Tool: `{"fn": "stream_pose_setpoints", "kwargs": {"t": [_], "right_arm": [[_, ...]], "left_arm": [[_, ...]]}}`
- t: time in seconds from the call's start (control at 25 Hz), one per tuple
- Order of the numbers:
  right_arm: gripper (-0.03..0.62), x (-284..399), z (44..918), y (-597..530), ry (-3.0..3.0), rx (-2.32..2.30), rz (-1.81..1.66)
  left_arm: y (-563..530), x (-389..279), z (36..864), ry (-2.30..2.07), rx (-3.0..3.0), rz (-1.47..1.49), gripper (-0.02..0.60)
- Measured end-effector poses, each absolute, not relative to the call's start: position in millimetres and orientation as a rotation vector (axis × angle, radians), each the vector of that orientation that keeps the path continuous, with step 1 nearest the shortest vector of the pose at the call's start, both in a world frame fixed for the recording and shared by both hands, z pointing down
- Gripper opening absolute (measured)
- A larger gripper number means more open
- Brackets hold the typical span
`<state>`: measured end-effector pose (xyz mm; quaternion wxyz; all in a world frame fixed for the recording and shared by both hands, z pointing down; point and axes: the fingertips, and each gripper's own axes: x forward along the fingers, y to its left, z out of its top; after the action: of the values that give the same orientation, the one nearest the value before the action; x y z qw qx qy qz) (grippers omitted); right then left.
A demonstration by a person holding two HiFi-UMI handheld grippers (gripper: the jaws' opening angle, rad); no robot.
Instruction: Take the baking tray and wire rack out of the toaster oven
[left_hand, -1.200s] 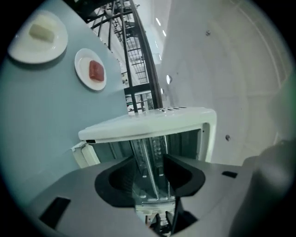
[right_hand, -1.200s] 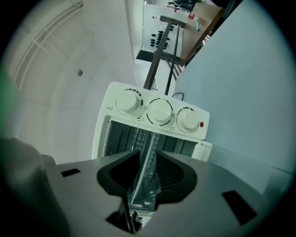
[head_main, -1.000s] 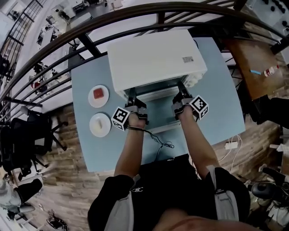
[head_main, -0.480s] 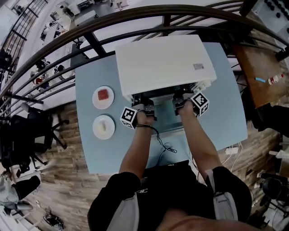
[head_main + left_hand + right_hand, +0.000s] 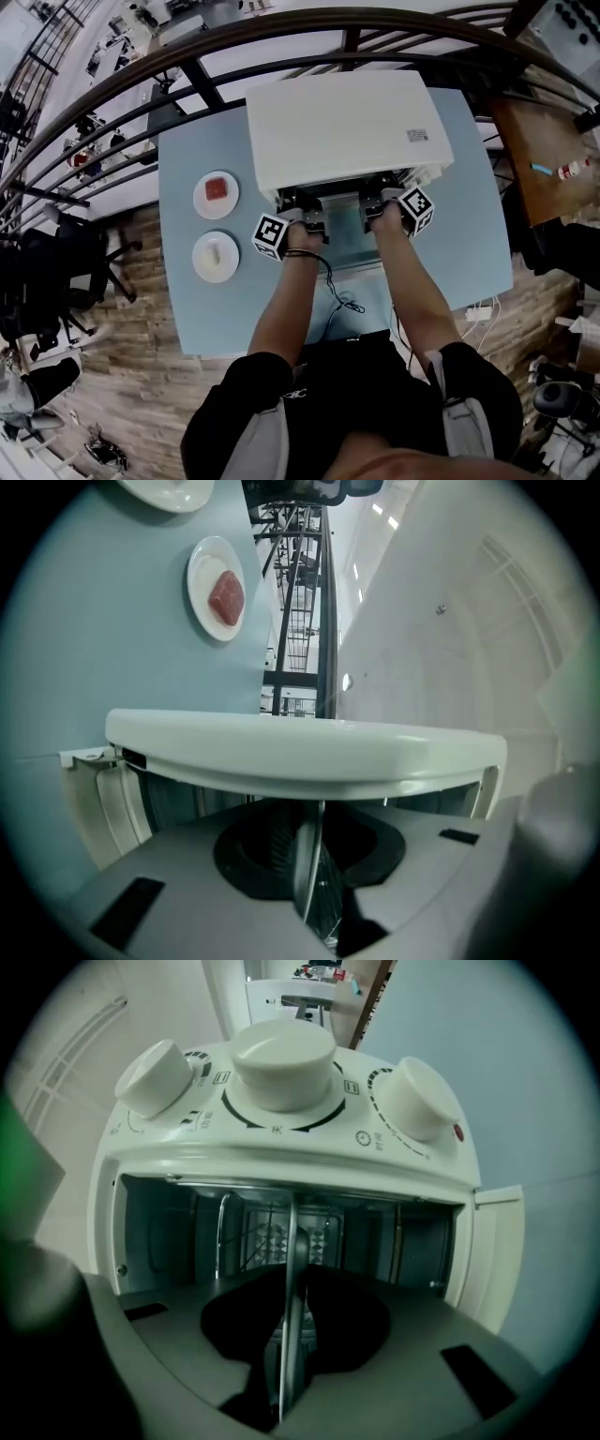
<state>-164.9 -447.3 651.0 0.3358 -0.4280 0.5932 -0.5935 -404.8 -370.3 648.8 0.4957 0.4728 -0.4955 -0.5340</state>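
Pinching thin tray [image 5: 294, 1279] rim, by the look of it, with left hand-held gripper [image 5: 307, 216] and right hand-held gripper [image 5: 377, 210], after closing jaws on it just now. At toaster oven [image 5: 347, 122] mouth, frame centre. Pull level, both sides evenly, slowly; avoid tilt and scraping open door [image 5: 349, 247].

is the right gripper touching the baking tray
Touching. In the right gripper view the right gripper, its jaws having just been closing, pinches the baking tray by its thin rim.

Left claw [image 5: 307, 212] | right claw [image 5: 375, 205] | both just closed, pinching tray rim [image 5: 307, 855]
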Motion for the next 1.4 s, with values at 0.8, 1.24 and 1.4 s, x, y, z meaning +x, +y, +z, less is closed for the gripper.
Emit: {"fn": "stream_pose_setpoints", "kwargs": {"t": [0.8,1.24,1.4], "right_arm": [[0.061,-145.0,658.3,-380.6,1.596,-1.082,-1.615],[0.058,-128.8,666.7,-318.2,1.656,-1.046,-1.68],[0.06,-119.6,665.6,-295.1,1.697,-1.038,-1.682]], "left_arm": [[-302.0,-382.9,657.1,-1.204,1.145,-1.245,0.075],[-237.7,-363.7,663.2,-1.264,1.163,-1.17,0.061],[-212.6,-353.4,664.7,-1.272,1.158,-1.162,0.061]]}}
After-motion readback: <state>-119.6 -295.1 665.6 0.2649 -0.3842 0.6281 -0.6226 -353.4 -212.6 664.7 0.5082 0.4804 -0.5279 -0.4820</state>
